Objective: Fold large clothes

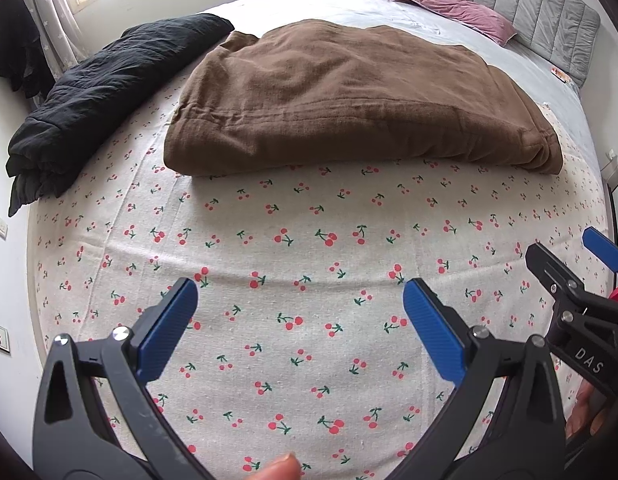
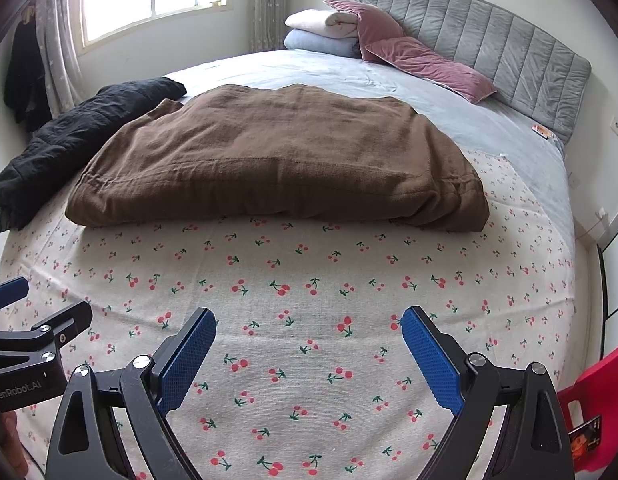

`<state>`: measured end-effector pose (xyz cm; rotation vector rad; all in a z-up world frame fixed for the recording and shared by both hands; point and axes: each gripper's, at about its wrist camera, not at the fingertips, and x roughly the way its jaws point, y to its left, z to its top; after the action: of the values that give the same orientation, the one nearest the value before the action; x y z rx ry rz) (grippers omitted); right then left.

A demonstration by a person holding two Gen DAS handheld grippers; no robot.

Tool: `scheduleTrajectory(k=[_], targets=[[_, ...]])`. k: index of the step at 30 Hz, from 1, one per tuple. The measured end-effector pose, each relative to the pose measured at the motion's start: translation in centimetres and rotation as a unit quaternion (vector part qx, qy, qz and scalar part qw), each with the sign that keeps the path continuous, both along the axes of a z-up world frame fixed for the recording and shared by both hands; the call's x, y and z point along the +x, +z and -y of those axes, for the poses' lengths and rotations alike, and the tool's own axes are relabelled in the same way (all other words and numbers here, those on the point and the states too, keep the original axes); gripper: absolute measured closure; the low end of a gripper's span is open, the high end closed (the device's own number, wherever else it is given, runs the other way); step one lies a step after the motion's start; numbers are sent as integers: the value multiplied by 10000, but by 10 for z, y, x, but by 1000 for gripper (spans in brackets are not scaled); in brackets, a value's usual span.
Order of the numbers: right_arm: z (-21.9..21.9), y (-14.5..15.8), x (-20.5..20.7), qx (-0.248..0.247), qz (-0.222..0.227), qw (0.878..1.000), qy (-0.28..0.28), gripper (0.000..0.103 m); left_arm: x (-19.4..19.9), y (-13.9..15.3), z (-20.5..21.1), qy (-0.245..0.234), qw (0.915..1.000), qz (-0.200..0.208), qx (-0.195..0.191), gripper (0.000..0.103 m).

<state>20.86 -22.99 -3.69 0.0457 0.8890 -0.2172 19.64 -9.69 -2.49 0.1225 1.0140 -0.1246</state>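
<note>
Both tongs released, holding nothing: left tongs [image 1: 301,320], right tongs [image 2: 309,344], side by side over the cherry-print sheet [image 2: 309,280]. Brown garment [image 2: 269,160] lies straight ahead, well apart from both, already folded into 1 bundle. Long axis runs left-right, folded edge facing the tongs. Neither hand clearly nearer. Black garment [image 1: 101,92] beyond-left.

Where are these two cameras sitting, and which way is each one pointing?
Left wrist view: sits on the left gripper, looks forward over the cherry-print cloth at the brown garment; shows its own open blue fingers, a fingertip below, and the right gripper at its right edge.
Right wrist view: sits on the right gripper, facing the same way; the left gripper shows at its left edge.
Both share the brown garment, black garment, pink pillows and grey headboard.
</note>
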Motion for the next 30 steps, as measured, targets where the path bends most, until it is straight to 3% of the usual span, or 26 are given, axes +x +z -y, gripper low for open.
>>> scheduleTrajectory(k=[30], targets=[[1, -1, 0, 7, -24, 10000, -6, 8, 0, 2, 0, -20, 10000, 35, -14, 1]])
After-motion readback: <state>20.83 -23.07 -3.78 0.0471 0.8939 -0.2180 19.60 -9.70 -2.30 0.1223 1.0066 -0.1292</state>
